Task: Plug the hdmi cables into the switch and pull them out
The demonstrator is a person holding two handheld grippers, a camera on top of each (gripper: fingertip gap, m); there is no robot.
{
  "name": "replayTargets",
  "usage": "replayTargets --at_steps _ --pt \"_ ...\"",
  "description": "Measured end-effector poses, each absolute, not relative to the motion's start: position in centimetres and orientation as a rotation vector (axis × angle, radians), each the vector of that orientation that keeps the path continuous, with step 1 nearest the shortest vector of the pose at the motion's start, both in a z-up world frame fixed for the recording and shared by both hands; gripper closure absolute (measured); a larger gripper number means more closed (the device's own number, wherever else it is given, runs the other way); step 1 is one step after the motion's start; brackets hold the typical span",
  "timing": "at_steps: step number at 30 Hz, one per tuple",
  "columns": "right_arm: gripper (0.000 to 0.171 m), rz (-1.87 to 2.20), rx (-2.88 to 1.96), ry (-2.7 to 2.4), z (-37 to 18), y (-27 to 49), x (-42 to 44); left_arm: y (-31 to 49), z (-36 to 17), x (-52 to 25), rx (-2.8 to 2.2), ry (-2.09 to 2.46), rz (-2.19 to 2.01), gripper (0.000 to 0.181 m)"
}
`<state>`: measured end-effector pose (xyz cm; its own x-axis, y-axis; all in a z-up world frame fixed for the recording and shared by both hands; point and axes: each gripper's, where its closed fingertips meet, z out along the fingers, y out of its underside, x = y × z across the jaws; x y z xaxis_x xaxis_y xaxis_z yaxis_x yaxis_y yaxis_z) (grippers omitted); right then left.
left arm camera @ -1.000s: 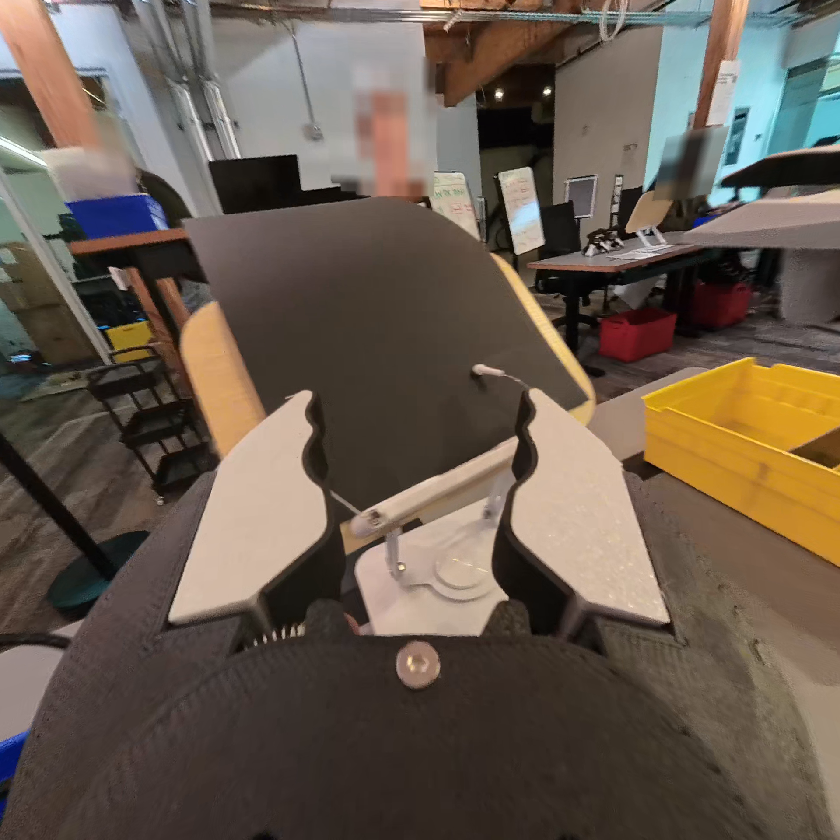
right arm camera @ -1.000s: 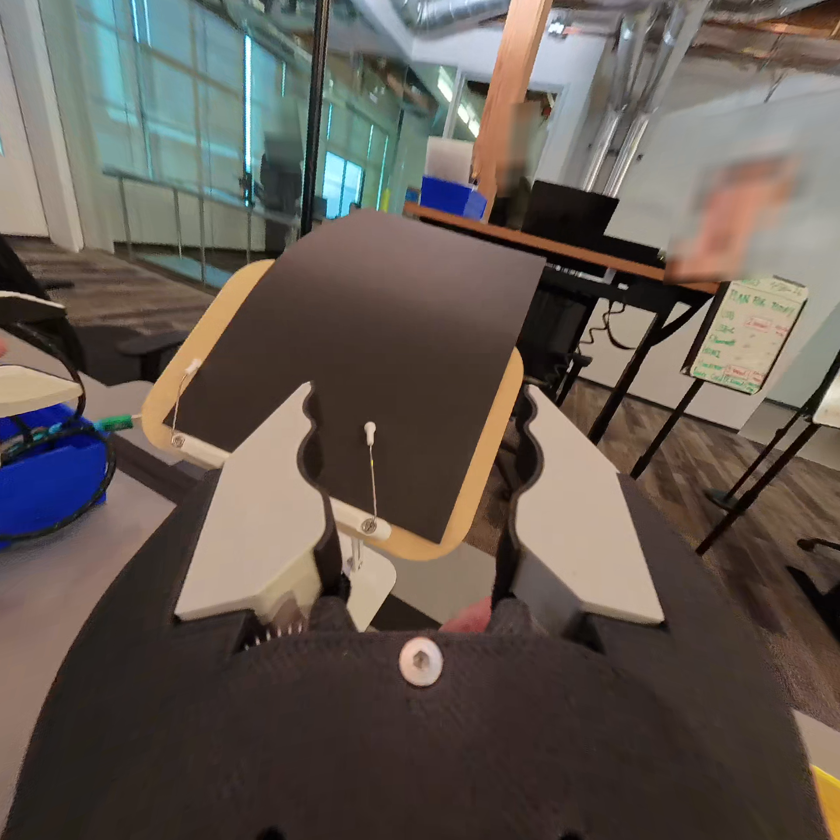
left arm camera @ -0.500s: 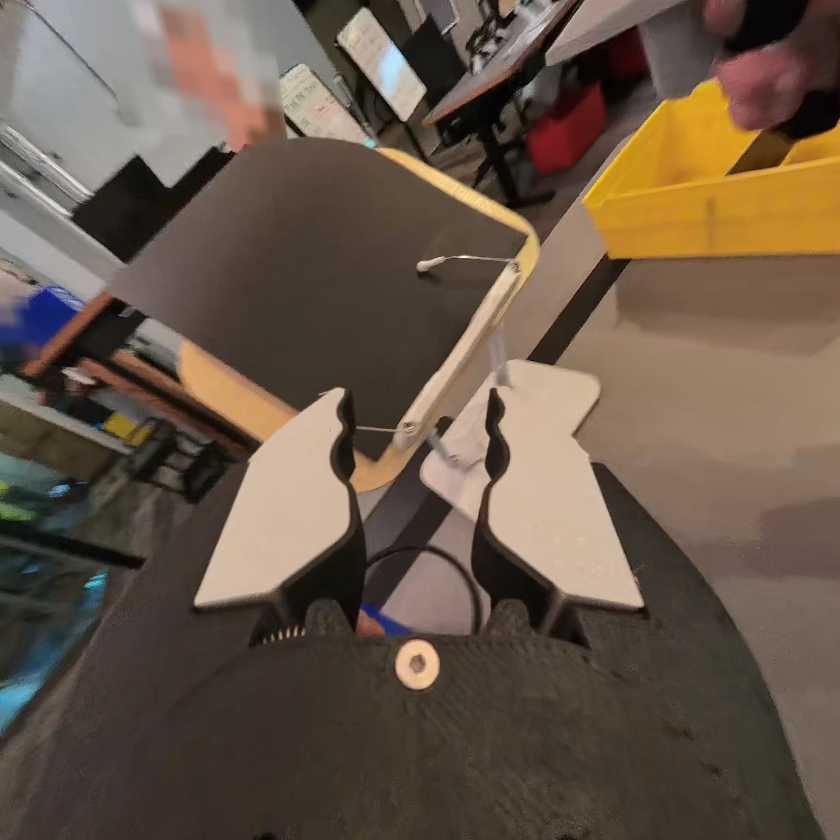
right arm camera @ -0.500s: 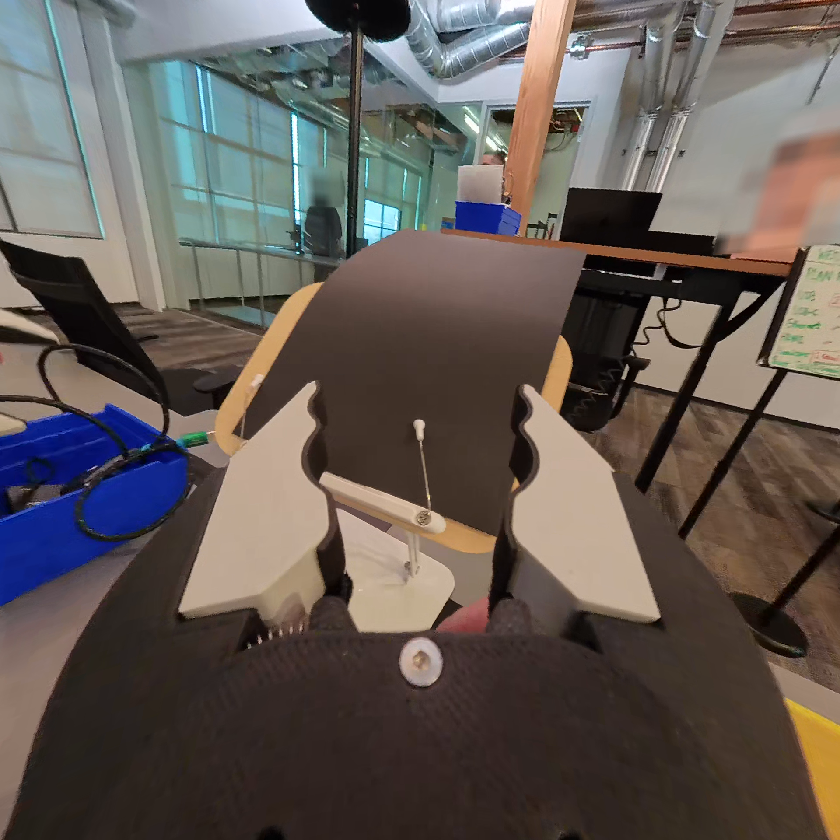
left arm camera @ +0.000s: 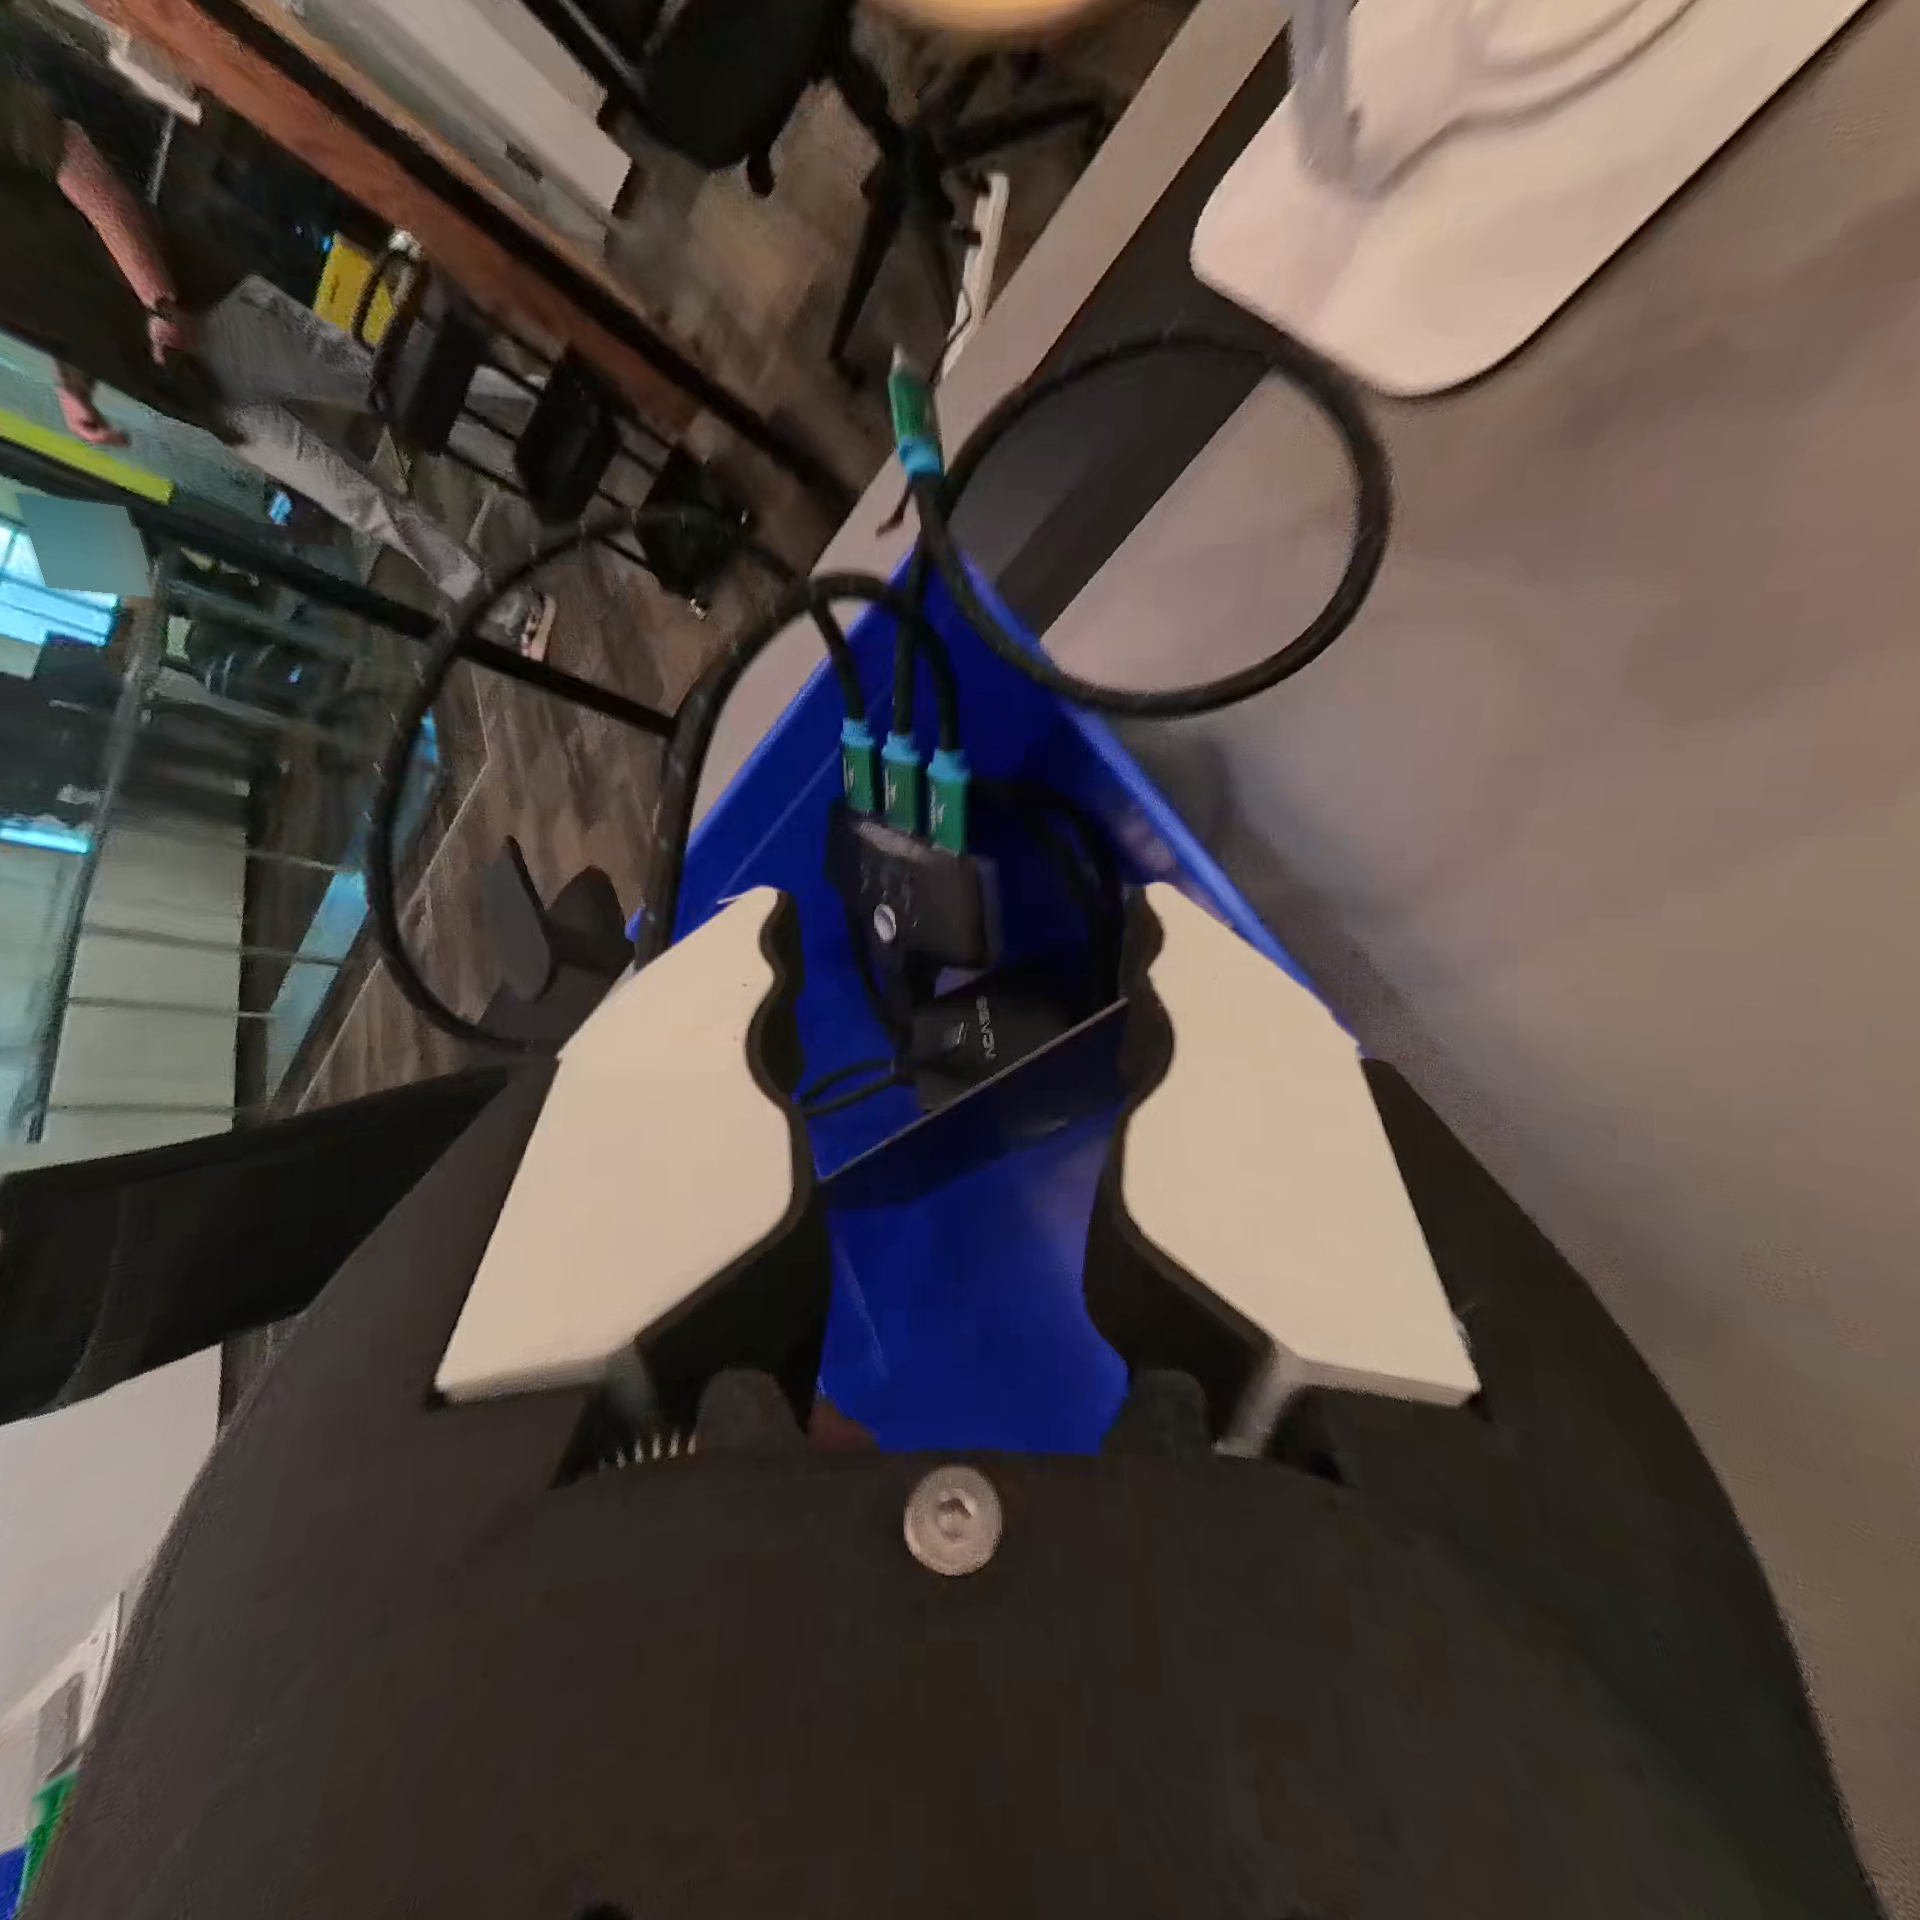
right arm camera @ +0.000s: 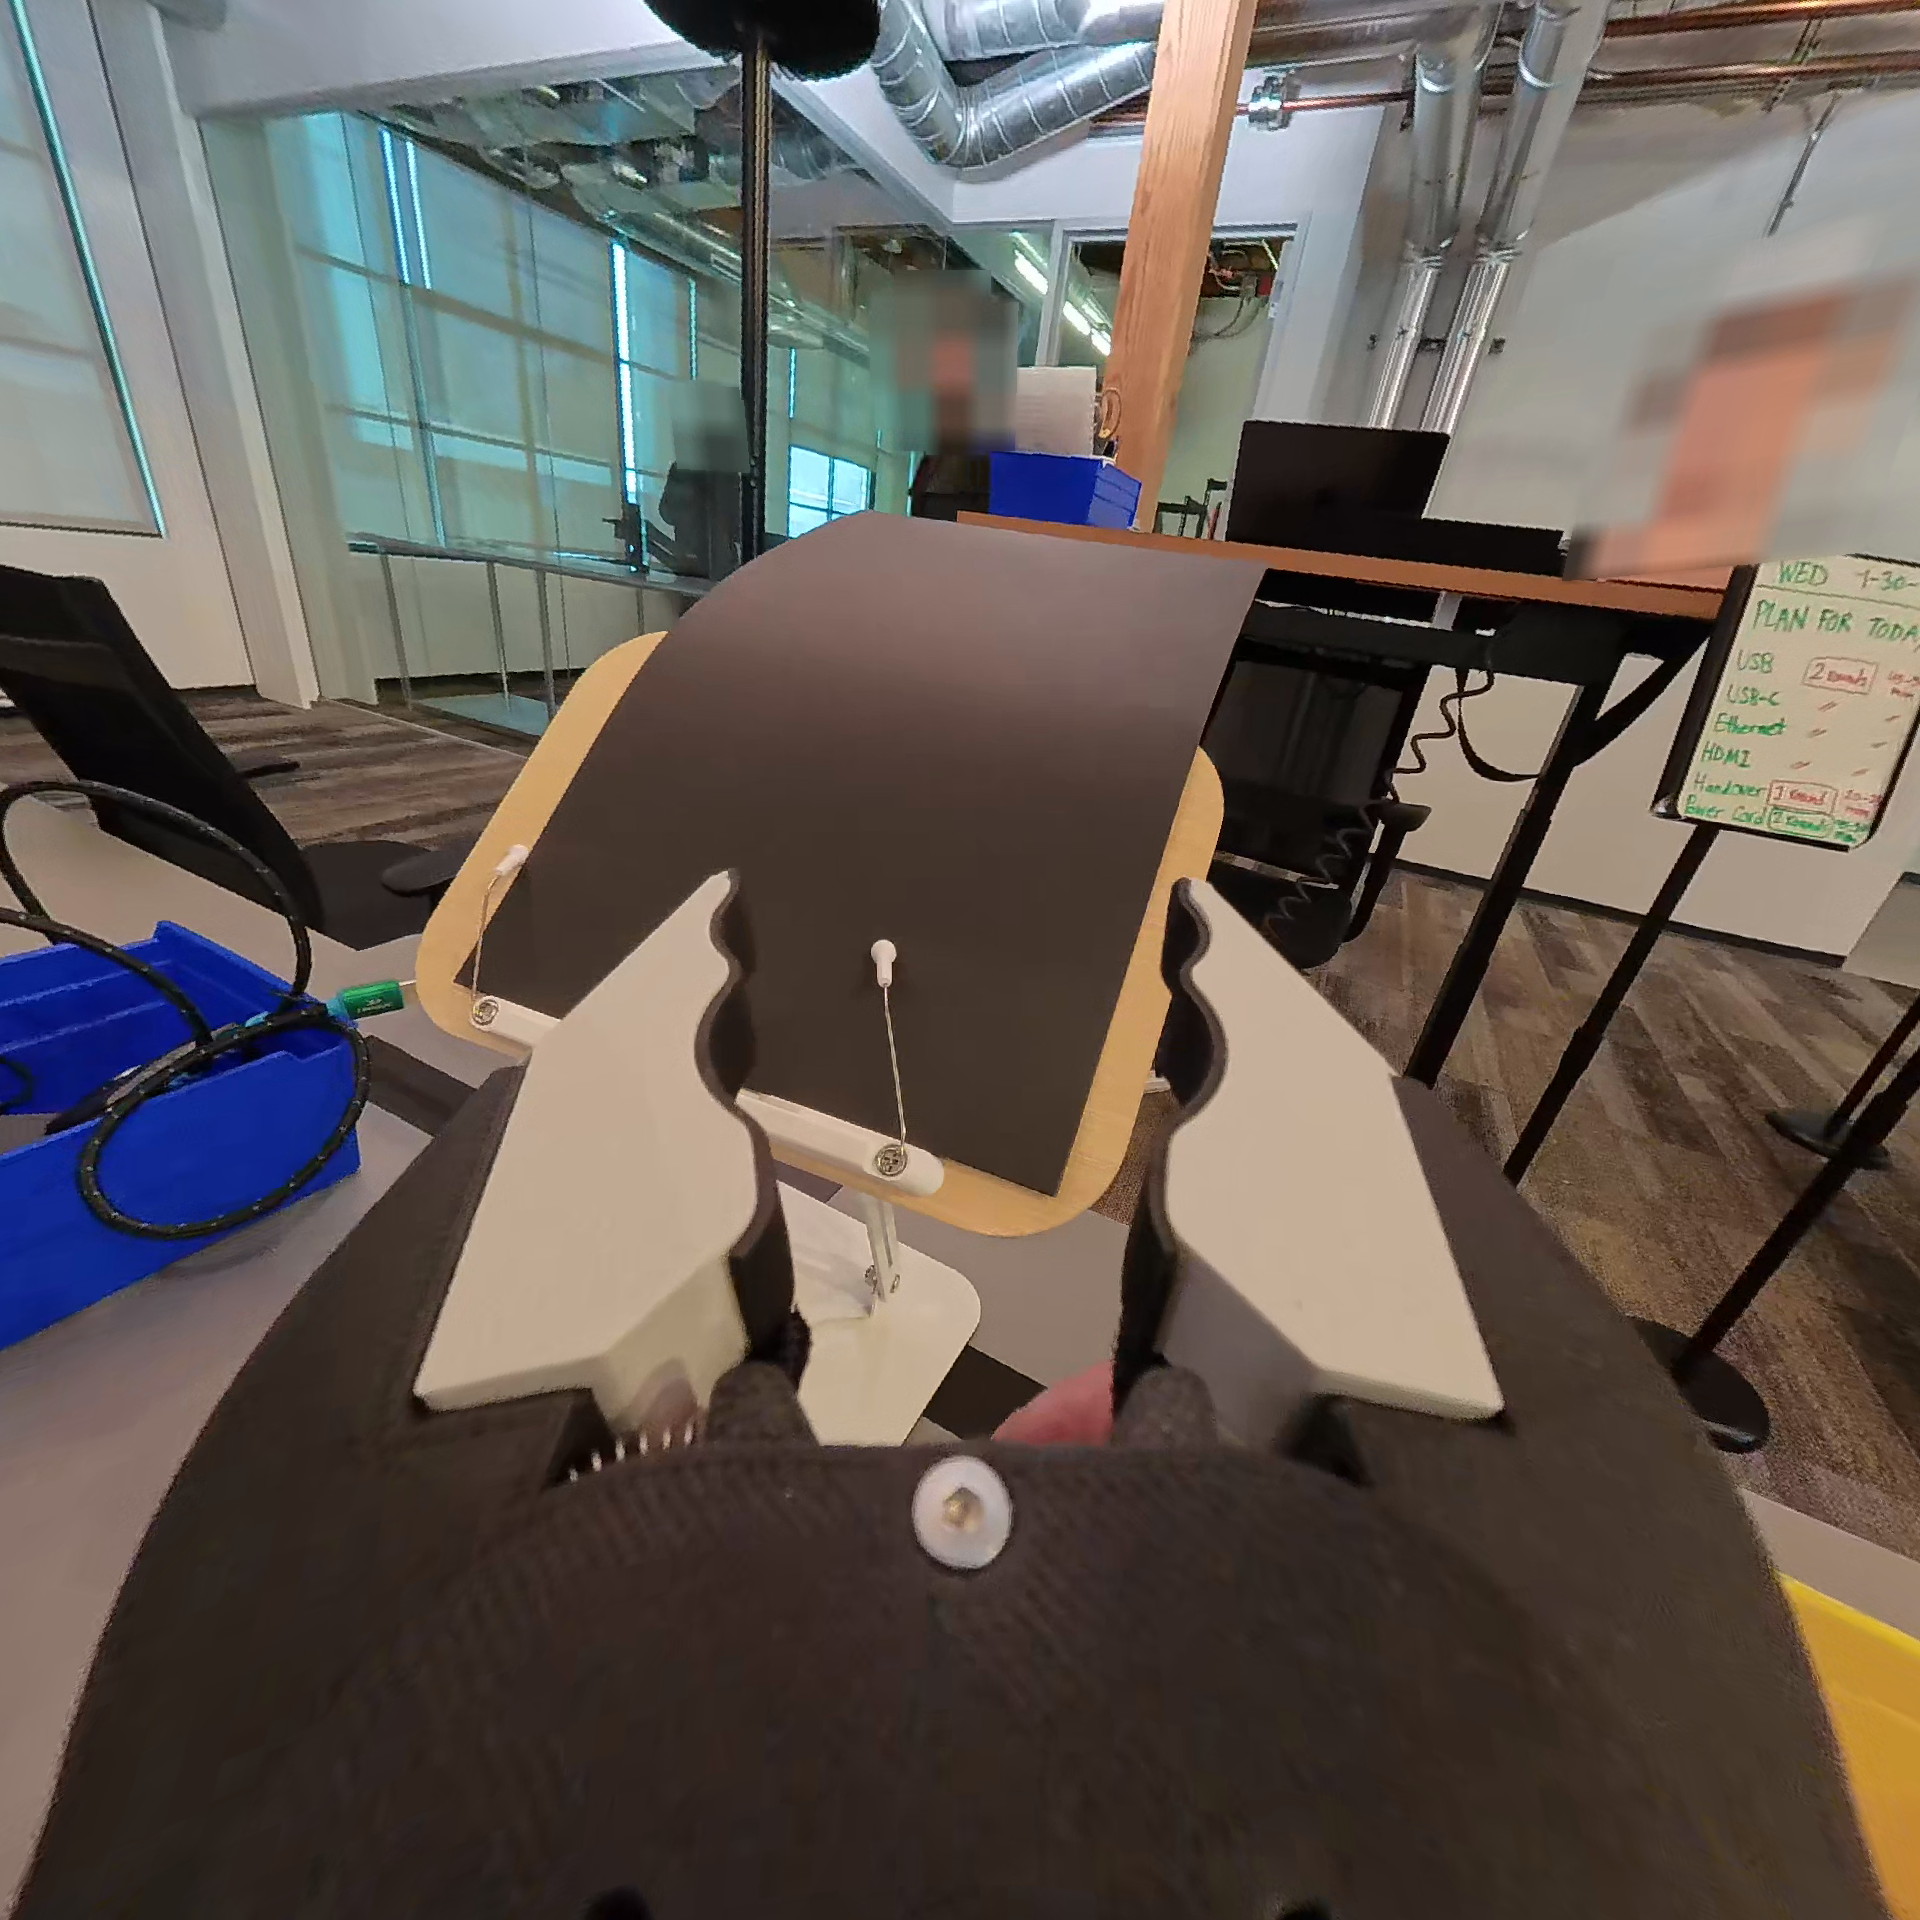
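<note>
Far left in the right wrist view: blue bin (right arm camera: 156, 1174) on the grey table (right arm camera: 135, 1455), black hdmi cables (right arm camera: 223, 1143) looped over its rim, one loose green plug (right arm camera: 371, 1000) lying just beyond its far corner. In the middle: document stand (right arm camera: 1153, 1101) with a tan board, a black sheet (right arm camera: 883, 790) clipped on it, white base (right arm camera: 914, 1340) behind the fingers. Right gripper (right arm camera: 951, 914) held level in front of the stand, jaws wide apart, nothing between them. Further right: whiteboard (right arm camera: 1808, 707) on a black pole (handwritten, green and red), and a yellow bin (right arm camera: 1860, 1745) corner at the lower right edge. In the left wrist view, tilted hard: wood-topped desks and floor at the left, a cable loop (left arm camera: 416, 790) hanging past the table edge. Centre: left gripper (left arm camera: 961, 914) above the blue bin (left arm camera: 956, 1299), jaws well open and empty. Just ahead of the fingertips, inside the bin: black switch (left arm camera: 914, 894) with three green plugs (left arm camera: 902, 784) seated side by side in its far edge, a second dark box (left arm camera: 977, 1039) nearer by a divider. Above: a fourth green plug (left arm camera: 910, 416) loose at the table edge, its cable curling in a ring (left arm camera: 1351, 540) on the grey table (left arm camera: 1558, 935). Top right: the stand's white base (left arm camera: 1455, 239), blurred.
</note>
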<state>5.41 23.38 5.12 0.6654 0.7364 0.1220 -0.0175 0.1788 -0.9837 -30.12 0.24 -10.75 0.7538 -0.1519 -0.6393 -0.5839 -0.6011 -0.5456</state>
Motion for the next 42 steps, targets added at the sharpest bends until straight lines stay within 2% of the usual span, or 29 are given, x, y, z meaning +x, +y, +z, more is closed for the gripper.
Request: replayTargets --at_steps 3,11,13,17,19,22,26,31,38,42 --pt "0.094 0.593 -1.299 -0.705 4.8 23.3 5.0 1.2 -12.5 -31.8 -2.168 0.545 0.701 0.128" --pt "0.095 0.593 -1.31 -0.695 4.4 23.9 5.1 5.2 -15.3 -35.5 -2.205 0.486 0.795 0.128" --pt "0.096 0.596 -1.312 -0.69 4.4 24.0 5.2 5.9 -16.9 -36.1 -2.267 0.475 0.798 0.112" --pt "0.097 0.599 -1.316 -0.688 4.3 24.1 5.2 7.3 -18.0 -37.1 -2.299 0.381 0.806 0.098" --pt "0.097 0.597 -1.321 -0.687 4.2 24.2 5.2 7.6 -19.0 -38.0 -2.357 0.381 0.832 0.098" --pt "0.097 0.597 -1.323 -0.69 4.1 24.2 5.0 7.9 -20.4 -39.5 -2.422 0.394 0.894 0.107" --pt "0.098 0.588 -1.327 -0.696 3.9 24.2 4.8 8.1 -22.6 -40.7 -2.515 0.432 0.987 0.129" --pt "0.099 0.582 -1.322 -0.706 3.8 24.1 4.5 8.6 -20.1 -41.7 -2.362 0.398 1.14 0.159" --pt "0.102 0.571 -1.324 -0.722 3.6 24.0 4.2 8.6 -16.2 -41.5 -2.198 0.367 1.153 0.16" --pt "0.104 0.58 -1.321 -0.73 3.6 23.9 4.0 8.3 -13.9 -41.1 -2.125 0.286 0.991 0.159"
